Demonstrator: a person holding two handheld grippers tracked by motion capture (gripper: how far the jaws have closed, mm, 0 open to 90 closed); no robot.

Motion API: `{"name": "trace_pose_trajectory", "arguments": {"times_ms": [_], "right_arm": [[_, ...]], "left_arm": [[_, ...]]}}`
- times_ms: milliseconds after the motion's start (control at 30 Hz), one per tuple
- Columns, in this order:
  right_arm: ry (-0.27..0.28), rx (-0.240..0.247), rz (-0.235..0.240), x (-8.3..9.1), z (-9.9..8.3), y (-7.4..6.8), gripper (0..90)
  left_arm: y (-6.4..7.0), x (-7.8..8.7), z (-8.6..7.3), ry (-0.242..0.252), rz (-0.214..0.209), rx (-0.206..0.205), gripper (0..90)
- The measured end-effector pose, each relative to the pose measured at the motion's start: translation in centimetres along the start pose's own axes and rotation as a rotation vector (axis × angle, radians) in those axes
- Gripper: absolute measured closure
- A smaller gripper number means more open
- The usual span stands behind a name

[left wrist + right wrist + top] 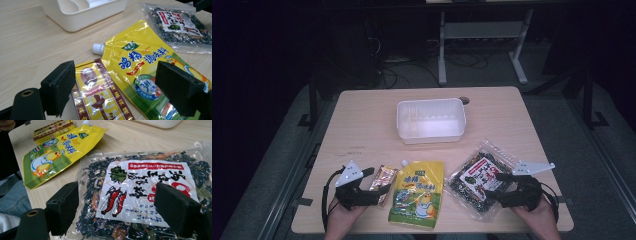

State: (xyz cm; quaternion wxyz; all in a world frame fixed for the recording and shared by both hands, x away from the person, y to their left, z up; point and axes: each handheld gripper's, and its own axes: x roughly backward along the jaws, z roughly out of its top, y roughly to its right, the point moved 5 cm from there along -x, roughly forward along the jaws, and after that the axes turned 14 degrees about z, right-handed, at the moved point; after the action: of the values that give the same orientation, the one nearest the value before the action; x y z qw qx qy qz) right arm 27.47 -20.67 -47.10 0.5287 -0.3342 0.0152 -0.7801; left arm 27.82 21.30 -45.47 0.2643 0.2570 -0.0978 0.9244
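Observation:
Three food packs lie in a row along the table's near edge. A small yellow and maroon box [383,182] [100,97] [53,129] is at the left, a yellow spouted pouch [417,193] [147,65] [57,150] in the middle, and a clear bag of dark dried seaweed [479,180] [177,25] [140,192] at the right. My left gripper [379,181] [120,92] stands open over the small box. Above the seaweed bag my right gripper [495,184] [117,210] is open too. Neither holds anything.
A white plastic tub [430,120] [82,11] with nothing in it sits at the middle of the wooden table [362,125]. A round cable hole [463,100] is behind it. Beyond the table are a desk frame [482,40] and floor cables.

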Motion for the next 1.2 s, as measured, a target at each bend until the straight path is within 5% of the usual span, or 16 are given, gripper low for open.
{"name": "trace_pose_trajectory", "arguments": {"times_ms": [600, 1200], "right_arm": [[0.004, -0.028, -0.043, 1.2, 0.2, 1.0, 16.7], [-0.033, -0.114, -0.232, 5.1, 0.9, 4.9, 24.0]], "left_arm": [[2.1, -1.1, 0.5, -0.022, -0.051, -0.035, 16.4], [4.5, -2.0, 1.3, -0.046, -0.1, -0.079, 16.9]]}}
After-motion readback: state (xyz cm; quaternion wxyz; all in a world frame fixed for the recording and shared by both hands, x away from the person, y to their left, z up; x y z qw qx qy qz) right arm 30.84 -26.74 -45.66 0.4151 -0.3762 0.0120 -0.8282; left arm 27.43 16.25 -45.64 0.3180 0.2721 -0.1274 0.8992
